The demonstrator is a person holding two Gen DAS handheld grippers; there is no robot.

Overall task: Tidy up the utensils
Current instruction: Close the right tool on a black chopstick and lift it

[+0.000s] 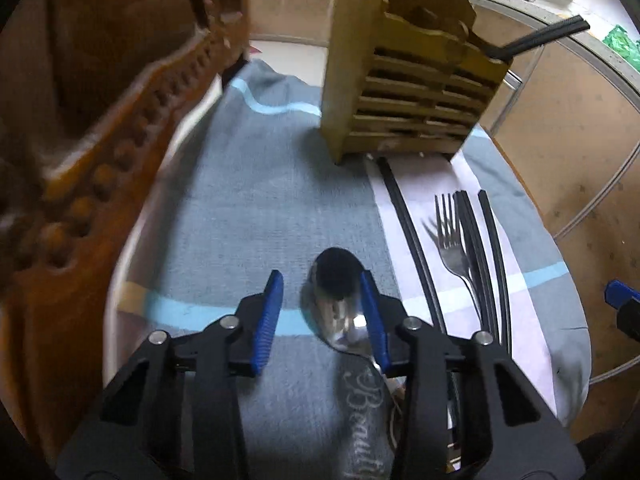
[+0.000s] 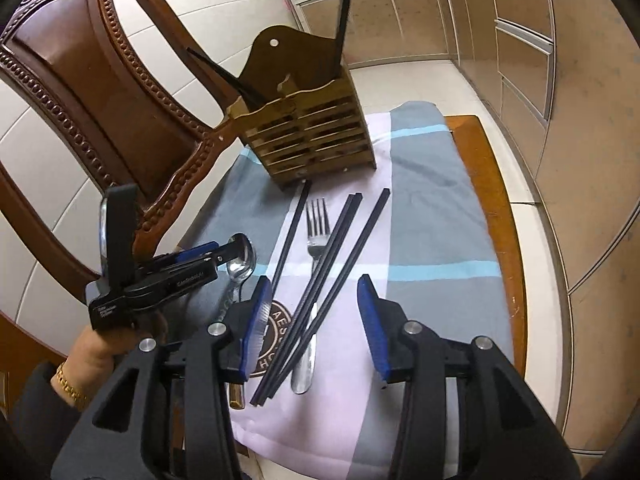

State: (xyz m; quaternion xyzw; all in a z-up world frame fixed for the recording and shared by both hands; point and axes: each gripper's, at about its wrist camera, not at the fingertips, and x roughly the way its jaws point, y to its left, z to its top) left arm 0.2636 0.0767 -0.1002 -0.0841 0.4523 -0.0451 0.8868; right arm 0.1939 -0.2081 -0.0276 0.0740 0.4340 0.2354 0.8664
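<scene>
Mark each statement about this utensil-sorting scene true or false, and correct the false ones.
1. The fork lies on the cloth with its tines toward the wooden holder. True.
2. The wooden holder is empty. False: black chopsticks already stand in it.
3. The left gripper is over the spoon, its jaws astride the bowl. True.
4. The right gripper is clamped on the fork. False: its jaws are open, hovering above the cloth with nothing gripped.
5. The spoon lies between two chopsticks. False: it lies off to one side, and the loose chopsticks flank the fork.
</scene>
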